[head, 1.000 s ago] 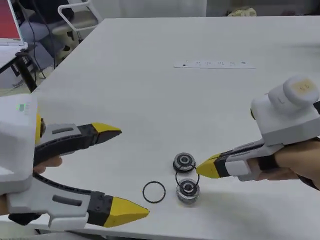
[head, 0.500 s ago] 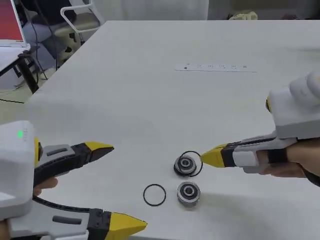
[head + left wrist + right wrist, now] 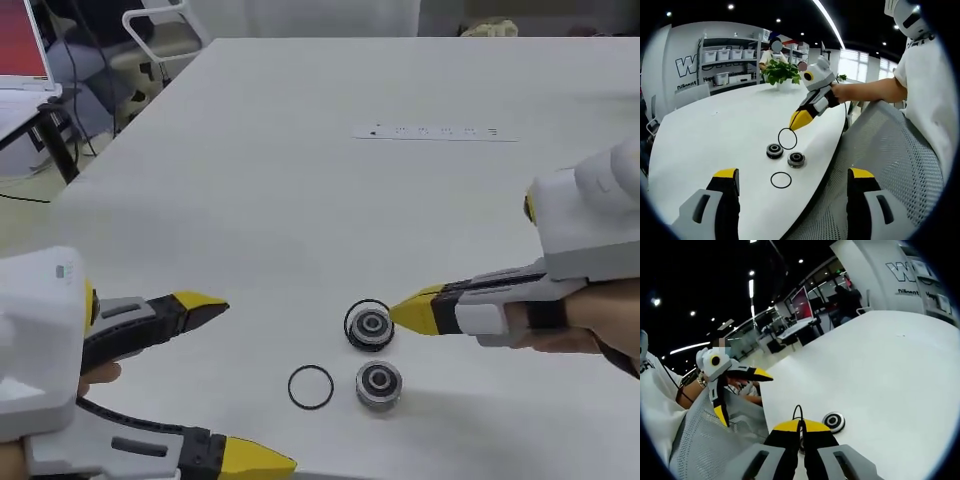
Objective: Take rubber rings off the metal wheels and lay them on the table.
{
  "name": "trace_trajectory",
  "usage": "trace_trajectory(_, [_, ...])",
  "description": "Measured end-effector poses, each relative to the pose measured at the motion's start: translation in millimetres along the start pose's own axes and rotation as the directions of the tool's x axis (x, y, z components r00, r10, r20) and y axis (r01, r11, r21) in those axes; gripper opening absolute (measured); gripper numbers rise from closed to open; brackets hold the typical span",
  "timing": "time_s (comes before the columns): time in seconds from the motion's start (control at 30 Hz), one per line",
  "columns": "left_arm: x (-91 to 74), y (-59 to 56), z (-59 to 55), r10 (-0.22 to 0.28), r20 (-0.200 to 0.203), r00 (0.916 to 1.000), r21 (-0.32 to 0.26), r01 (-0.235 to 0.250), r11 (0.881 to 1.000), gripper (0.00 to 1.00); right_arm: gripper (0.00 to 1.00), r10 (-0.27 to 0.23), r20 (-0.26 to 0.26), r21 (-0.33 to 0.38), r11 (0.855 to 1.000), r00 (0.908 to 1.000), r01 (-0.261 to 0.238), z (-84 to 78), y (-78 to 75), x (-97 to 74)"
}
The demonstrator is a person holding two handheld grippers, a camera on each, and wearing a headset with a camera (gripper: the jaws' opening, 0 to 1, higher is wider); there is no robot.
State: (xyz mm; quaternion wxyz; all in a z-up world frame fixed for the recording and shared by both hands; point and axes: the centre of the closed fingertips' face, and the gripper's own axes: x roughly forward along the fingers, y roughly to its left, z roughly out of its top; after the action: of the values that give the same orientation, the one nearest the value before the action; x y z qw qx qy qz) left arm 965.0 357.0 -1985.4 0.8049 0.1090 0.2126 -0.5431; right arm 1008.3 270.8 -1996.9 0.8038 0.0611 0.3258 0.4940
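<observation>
1. My right claw (image 3: 405, 315) is pinched closed on a rubber ring (image 3: 787, 139), which dangles close by the far metal wheel (image 3: 371, 326).
2. The near wheel (image 3: 379, 383) sits at its 6 o'clock. A loose ring (image 3: 310, 387) lies flat on the surface (image 3: 300, 180) at that wheel's 9 o'clock.
3. My left claw (image 3: 255, 385) hangs wide open, gripping nothing.
</observation>
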Motion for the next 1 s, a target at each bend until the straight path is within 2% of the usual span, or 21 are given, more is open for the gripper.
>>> trace_trajectory(0.3, [0.4, 1.2, -4.8, 0.009, -0.027, 0.9996, 0.005, -0.009, 1.0, 0.86, 0.0, 0.004, -0.012, -0.063, 0.998, 0.9999, -0.005, -2.5, 9.7, 14.0])
trace_trajectory(0.5, [0.7, 0.4, -4.7, 0.006, -0.026, 0.9996, 0.003, -0.006, 1.0, 0.87, 0.0, 0.008, -0.037, -0.087, 0.996, 0.9993, -0.012, -8.3, 14.2, 25.0])
trace_trajectory(0.6, [0.6, 0.2, -4.3, 0.004, -0.021, 0.9998, -0.003, -0.004, 1.0, 0.86, 0.0, 0.006, -0.076, -0.112, 0.994, 0.9971, -0.015, -17.3, 14.2, 31.1])
trace_trajectory(0.73, [0.3, 0.8, -4.6, 0.005, -0.02, 0.9998, -0.011, -0.005, 1.0, 0.86, 0.0, 0.0, -0.104, -0.128, 0.992, 0.9946, -0.013, -26.2, 17.0, 39.1])
trace_trajectory(0.8, [0.2, 0.9, -5.2, 0.005, -0.023, 0.9997, -0.013, -0.006, 1.0, 0.85, 0.0, -0.014, -0.122, -0.16, 0.987, 0.9924, -0.006, -30.7, 13.6, 42.7])
trace_trajectory(0.9, [0.0, 1.2, -6.1, 0.008, -0.028, 0.9996, -0.012, -0.008, 1.0, 0.85, 0.0, -0.034, -0.13, -0.178, 0.984, 0.991, 0.011, -34.5, 11.0, 47.7])
trace_trajectory(1.0, [-0.2, 1.5, -6.1, 0.009, -0.027, 0.9996, -0.011, -0.01, 1.0, 0.85, 0.0, -0.039, -0.138, -0.167, 0.986, 0.9897, 0.016, -38.0, 9.7, 51.5])
